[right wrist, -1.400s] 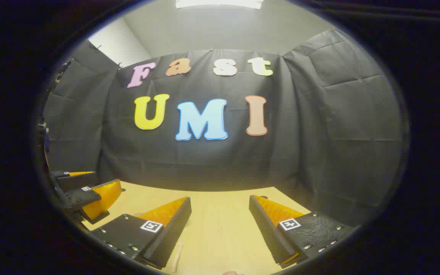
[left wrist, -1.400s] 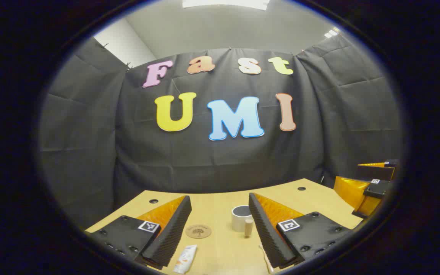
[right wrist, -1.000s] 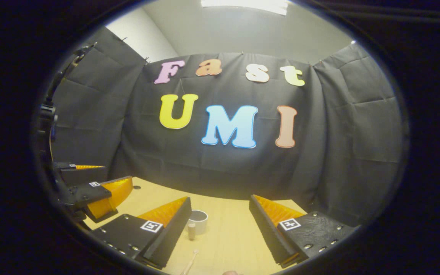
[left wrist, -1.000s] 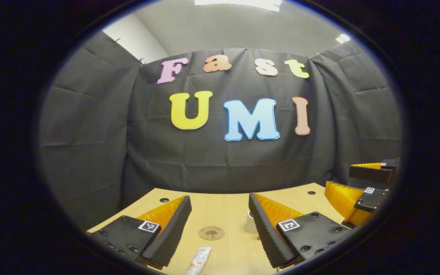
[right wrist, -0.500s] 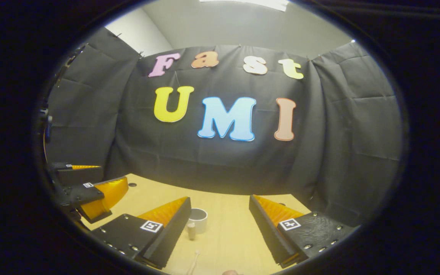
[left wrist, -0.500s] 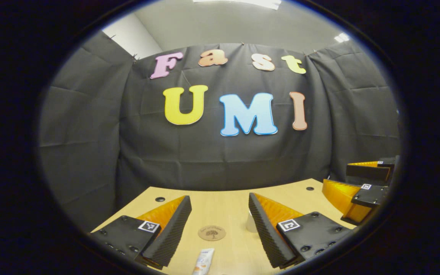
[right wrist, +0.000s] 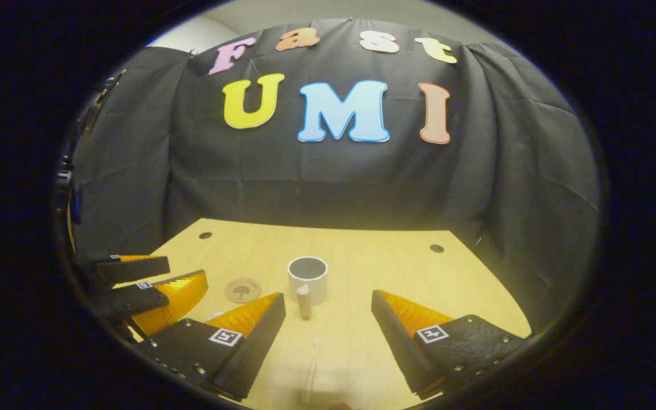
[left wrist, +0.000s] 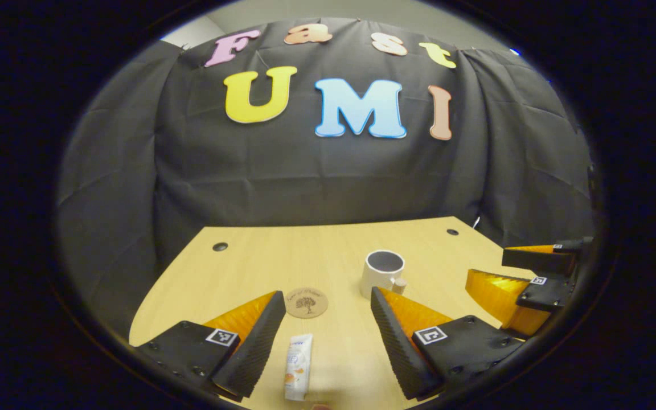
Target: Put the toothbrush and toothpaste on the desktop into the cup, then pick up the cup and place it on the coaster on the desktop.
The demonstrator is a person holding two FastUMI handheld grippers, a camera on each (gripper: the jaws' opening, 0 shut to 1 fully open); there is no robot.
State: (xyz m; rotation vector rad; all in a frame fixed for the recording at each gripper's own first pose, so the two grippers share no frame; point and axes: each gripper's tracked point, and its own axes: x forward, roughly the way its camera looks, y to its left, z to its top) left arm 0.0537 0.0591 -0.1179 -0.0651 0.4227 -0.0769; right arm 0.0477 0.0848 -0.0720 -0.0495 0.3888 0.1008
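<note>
Toothpaste (left wrist: 298, 365) lies flat on the wooden surface (left wrist: 259, 262), near the camera in the left gripper view, lengthwise between the two spread fingers of the left tongs (left wrist: 328, 307), which stand wide open with nothing between them. Just beyond the tube sits the round coaster (left wrist: 306, 302), and to its right, a little farther off, the white cup (left wrist: 384, 270) stands upright with its handle turned toward the near side; the cup is apart from the coaster. In the right gripper view the toothbrush (right wrist: 311, 364) lies on the surface (right wrist: 396, 273) between the fingers of the right tongs (right wrist: 328, 307), pale and thin, its head pointing toward the cup (right wrist: 307, 277), which stands farther off and is empty as far as its dark inside shows. These tongs are also wide open and touch nothing. The coaster (right wrist: 242, 290) lies to the left of the cup there. Each pair of tongs also shows at the edge of the other's view, held above the surface, its jaws parted.
</note>
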